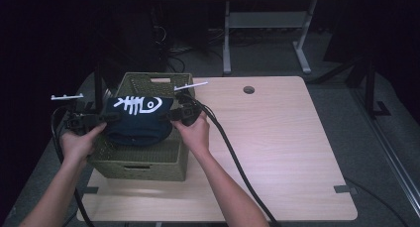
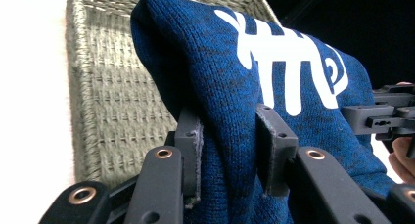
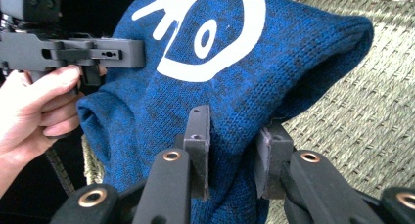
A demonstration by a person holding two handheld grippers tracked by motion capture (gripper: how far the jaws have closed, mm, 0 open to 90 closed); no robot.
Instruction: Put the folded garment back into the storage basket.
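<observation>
Both grippers' jaws pinch a blue knit hat [image 1: 137, 119], white fishbone print, over a woven basket [image 1: 143, 163].

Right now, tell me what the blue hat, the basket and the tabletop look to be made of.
Hat: knitted yarn, likely wool or acrylic; fine loops and a dark heathered fleck show, with a flat white fishbone print, matte.
Basket: woven fibre, perhaps paper cord or seagrass; olive strands cross in a plain weave, dull finish.
Tabletop: pale wood grain, probably laminate; smooth with a soft sheen.

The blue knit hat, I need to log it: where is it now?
In the high view, the blue knit hat hangs over the woven basket at table left, between the left gripper and right gripper.
</observation>
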